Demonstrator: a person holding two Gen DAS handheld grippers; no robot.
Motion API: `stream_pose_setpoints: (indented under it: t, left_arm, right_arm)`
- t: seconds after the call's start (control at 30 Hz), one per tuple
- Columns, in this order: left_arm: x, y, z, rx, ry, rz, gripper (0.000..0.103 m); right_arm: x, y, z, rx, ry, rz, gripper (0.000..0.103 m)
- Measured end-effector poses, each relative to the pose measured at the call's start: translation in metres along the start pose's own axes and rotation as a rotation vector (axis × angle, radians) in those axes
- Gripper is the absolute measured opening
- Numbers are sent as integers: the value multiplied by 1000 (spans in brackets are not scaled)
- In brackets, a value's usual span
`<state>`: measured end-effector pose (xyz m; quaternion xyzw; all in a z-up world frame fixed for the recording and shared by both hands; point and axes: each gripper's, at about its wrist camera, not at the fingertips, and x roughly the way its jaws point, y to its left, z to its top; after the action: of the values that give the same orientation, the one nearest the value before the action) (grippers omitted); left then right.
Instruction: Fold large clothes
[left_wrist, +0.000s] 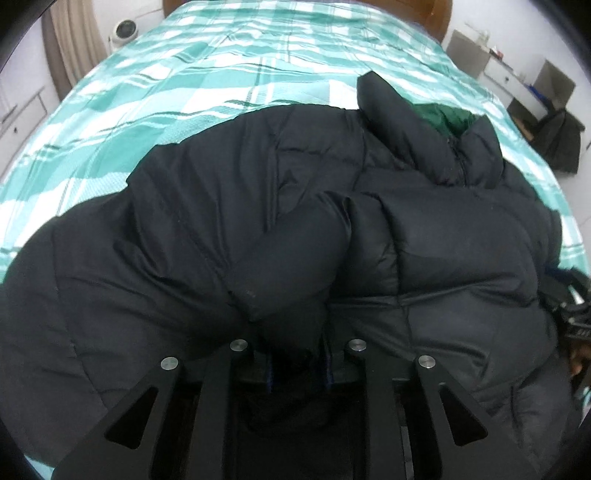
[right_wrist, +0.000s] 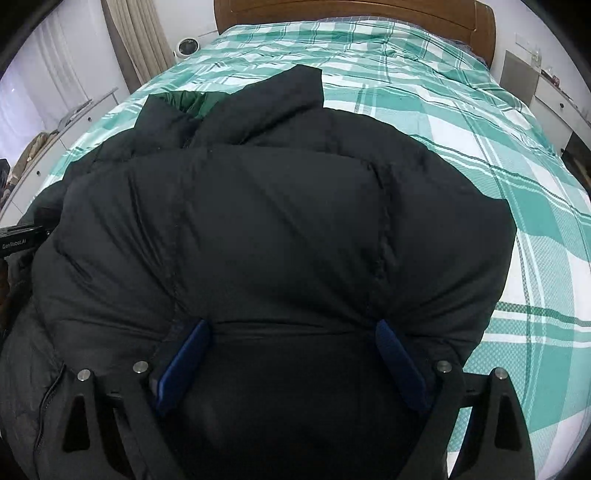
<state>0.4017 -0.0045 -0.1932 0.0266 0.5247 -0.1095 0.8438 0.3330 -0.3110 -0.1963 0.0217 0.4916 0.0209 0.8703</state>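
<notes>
While the bulky black quilted puffer jacket (left_wrist: 229, 206) lies on the green-checked bed (left_wrist: 207, 74), left gripper (left_wrist: 298, 363) pinches a fabric fold, right gripper (right_wrist: 291, 354) gapes over it; slick padding may slip, springing open.

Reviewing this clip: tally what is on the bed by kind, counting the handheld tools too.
Black puffer jacket: 1
Checked bed cover: 1
Tools: 2, the left tool and the right tool
Total: 4
</notes>
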Motion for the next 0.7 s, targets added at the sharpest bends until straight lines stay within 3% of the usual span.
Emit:
stream_pose_setpoints:
  t: [0.13, 0.27, 0.37, 0.47, 0.53, 0.7]
  left_arm:
    - [-7, 0, 3, -7, 13, 0, 23]
    - [-18, -1, 4, -15, 22, -3, 28]
    - [-17, -4, 2, -9, 24, 16, 37]
    - [-19, -5, 0, -25, 21, 39, 51]
    - [-30, -2, -5, -45, 12, 39, 69]
    - [-76, 2, -34, -38, -73, 18, 85]
  right_arm:
    - [-38, 6, -5, -19, -33, -18, 94]
    - [-86, 19, -18, -56, -103, 50, 94]
    - [-73, 19, -28, -47, -49, 72, 94]
    - [-34, 12, -36, 4, 83, 58, 95]
    - [-34, 12, -37, 34, 60, 56, 95]
    - [-77, 21, -42, -4, -35, 8, 95]
